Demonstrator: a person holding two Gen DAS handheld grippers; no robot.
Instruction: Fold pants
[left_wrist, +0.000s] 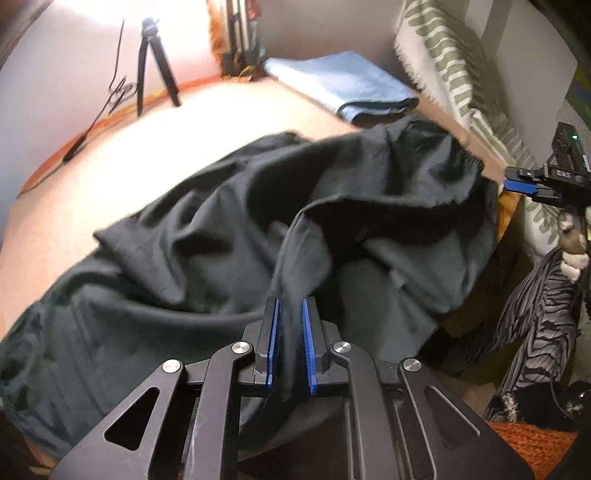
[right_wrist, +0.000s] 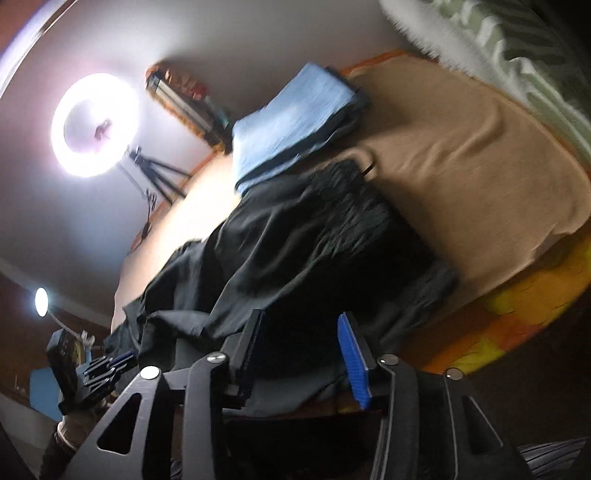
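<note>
pants: crumpled dark fabric pants (left_wrist: 229, 221) spread across the tan-covered bed (left_wrist: 147, 155)
towel: folded light-blue towel (left_wrist: 343, 86) behind the pants
tripod: small black tripod (left_wrist: 151, 62) far left, at the wall

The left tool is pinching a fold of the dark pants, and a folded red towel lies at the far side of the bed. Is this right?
Not quite: the towel is light blue, not red, as the left wrist view shows. The rest stands: the left tool is shut on a fold of the dark pants, and the towel lies folded at the far side of the bed.
</note>
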